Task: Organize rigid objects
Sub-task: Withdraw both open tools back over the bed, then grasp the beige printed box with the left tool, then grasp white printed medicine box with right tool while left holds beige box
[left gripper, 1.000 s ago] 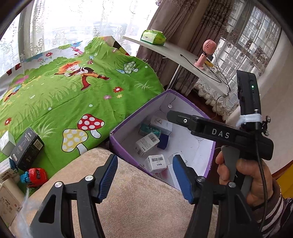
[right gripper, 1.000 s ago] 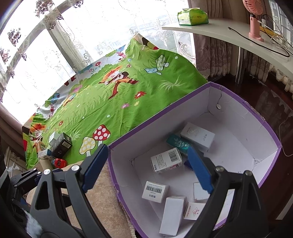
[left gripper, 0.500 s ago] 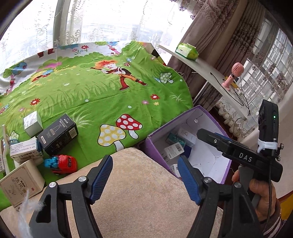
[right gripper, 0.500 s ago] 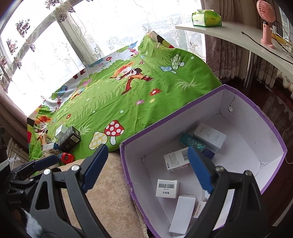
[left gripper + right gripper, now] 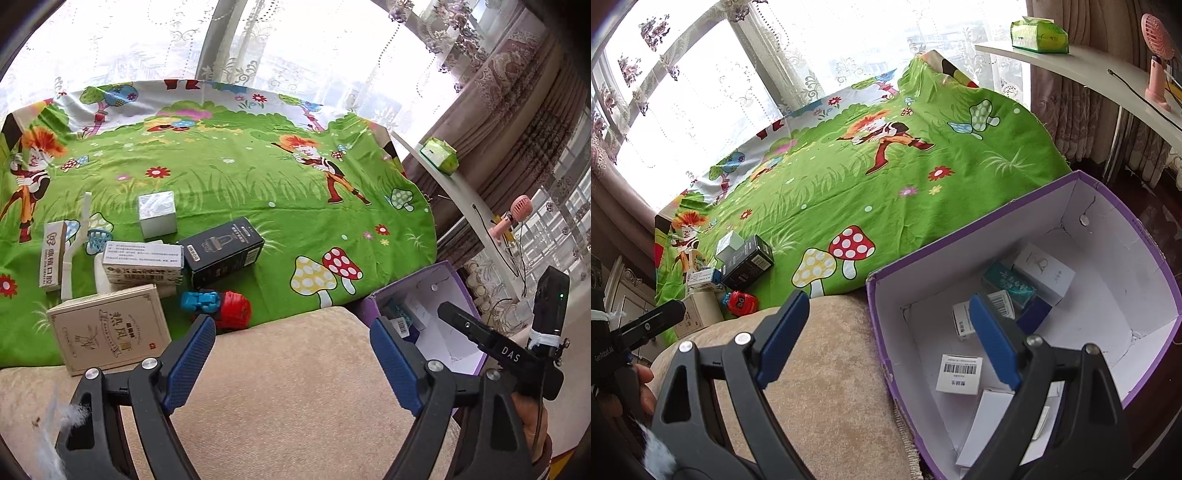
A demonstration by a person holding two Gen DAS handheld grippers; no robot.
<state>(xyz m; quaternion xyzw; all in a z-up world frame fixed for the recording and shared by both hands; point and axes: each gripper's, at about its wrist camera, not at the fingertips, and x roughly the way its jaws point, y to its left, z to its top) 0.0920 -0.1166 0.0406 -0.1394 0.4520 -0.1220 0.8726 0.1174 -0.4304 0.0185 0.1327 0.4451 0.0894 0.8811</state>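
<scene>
My left gripper (image 5: 291,354) is open and empty above a beige cushion (image 5: 288,398). Just beyond it on the green cartoon cloth (image 5: 240,184) lie a red and blue toy car (image 5: 221,306), a black box (image 5: 223,251), a beige box (image 5: 107,328), a white printed box (image 5: 142,260) and a silver cube box (image 5: 157,214). My right gripper (image 5: 890,339) is open and empty over the edge of a purple bin (image 5: 1145,236) that holds several small boxes, among them a barcode box (image 5: 960,373). The bin also shows in the left wrist view (image 5: 461,280).
A white shelf (image 5: 1100,74) at the right carries a green tissue pack (image 5: 1038,35) and a pink fan (image 5: 1158,55). Lace curtains and windows stand behind the cloth. A dark wood floor (image 5: 1152,199) lies beyond the bin.
My left gripper has swung left, from the bin toward the boxes and toy car on the cloth. My right gripper has drifted left, so the bin sits further right. Both stay open.
</scene>
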